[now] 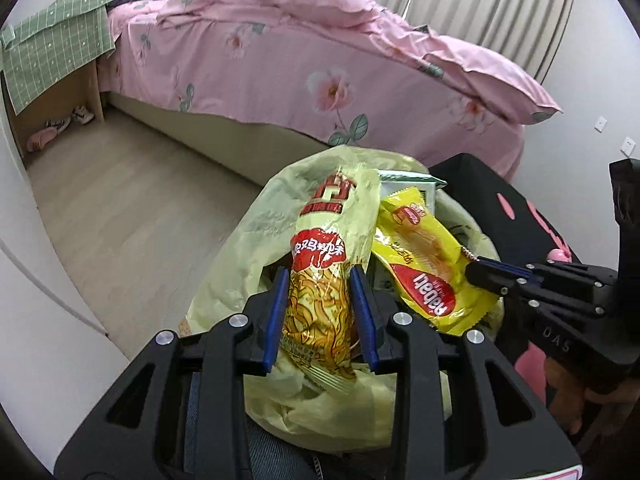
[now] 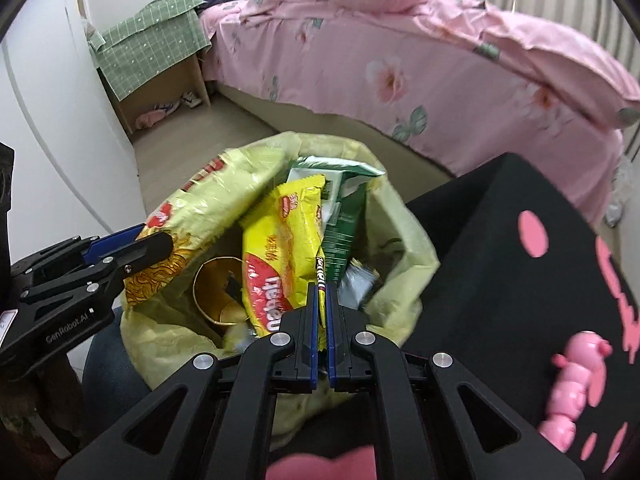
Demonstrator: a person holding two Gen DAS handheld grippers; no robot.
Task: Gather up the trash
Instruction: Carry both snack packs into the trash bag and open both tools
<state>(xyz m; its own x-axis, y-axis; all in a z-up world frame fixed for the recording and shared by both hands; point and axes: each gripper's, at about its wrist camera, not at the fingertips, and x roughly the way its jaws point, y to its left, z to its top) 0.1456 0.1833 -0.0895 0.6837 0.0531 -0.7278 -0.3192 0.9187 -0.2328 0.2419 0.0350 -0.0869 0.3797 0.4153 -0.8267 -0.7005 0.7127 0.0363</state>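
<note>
Just beside the bed [image 1: 280,80], left gripper [image 1: 322,312] jaws pinching noodle wrapper [image 1: 320,280] against bag [image 1: 240,248] rim, right gripper [image 2: 321,332] jaws pressed on yellow wrapper [image 2: 280,248] edge, inside bag.

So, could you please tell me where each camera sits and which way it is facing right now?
Left wrist: sits on the left tool, looking along its fingers at the noodle packet it clamps over the yellow-green trash bag, the bed beyond; the right tool enters from the right.
Right wrist: sits on the right tool, looking down into the bag's opening, clamping the yellow snack wrapper; the left tool enters from the left.
Shared: bag, both wrappers, bed, black pink-spotted surface.
</note>
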